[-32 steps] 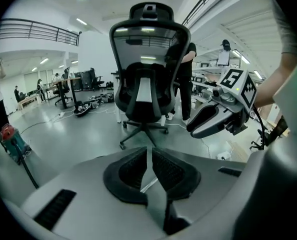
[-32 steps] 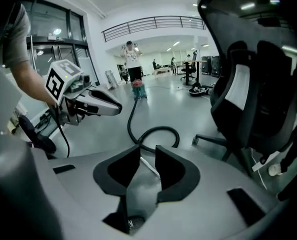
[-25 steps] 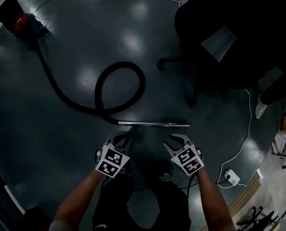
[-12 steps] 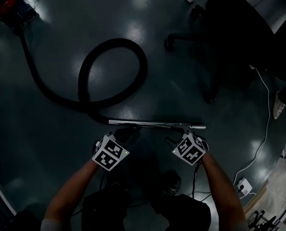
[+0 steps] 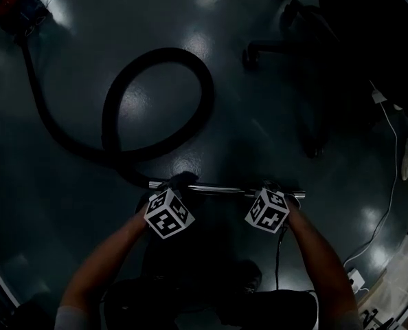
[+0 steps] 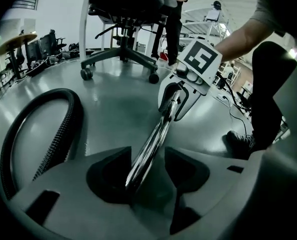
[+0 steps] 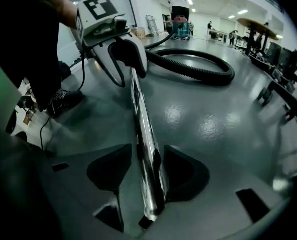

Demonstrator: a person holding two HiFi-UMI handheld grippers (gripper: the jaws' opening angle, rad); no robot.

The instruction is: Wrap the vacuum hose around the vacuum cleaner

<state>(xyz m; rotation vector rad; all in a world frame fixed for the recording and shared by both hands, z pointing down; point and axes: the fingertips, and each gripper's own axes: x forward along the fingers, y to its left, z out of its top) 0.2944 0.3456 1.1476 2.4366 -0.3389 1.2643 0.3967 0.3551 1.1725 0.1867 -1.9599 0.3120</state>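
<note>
The dark, glossy floor carries everything. On it the black vacuum hose runs from the vacuum cleaner, far off at the upper left of the head view, makes 1 wide loop, and joins the chrome wand lying flat just in front of the person.

The hose is ribbed and looks soft and long. It should bend easily into turns round the body, but it will likely drag and spring back when slack. The wand is stiff, smooth and shiny, so it is probably slippery and would swing if taken at 1 end only. A hold at 2 spread points, as now lined up, looks the steadier choice.

The 2 grippers are down at the wand, well apart from the cleaner. The left gripper is at the hose end and the right gripper near the free end.

The left fingers have just been opening. They stand apart astride the wand, with a gap showing on each side and nothing clamped. The right fingers have also just been opening and straddle the wand the same way, its tip lying between them, not yet pinched.
</note>
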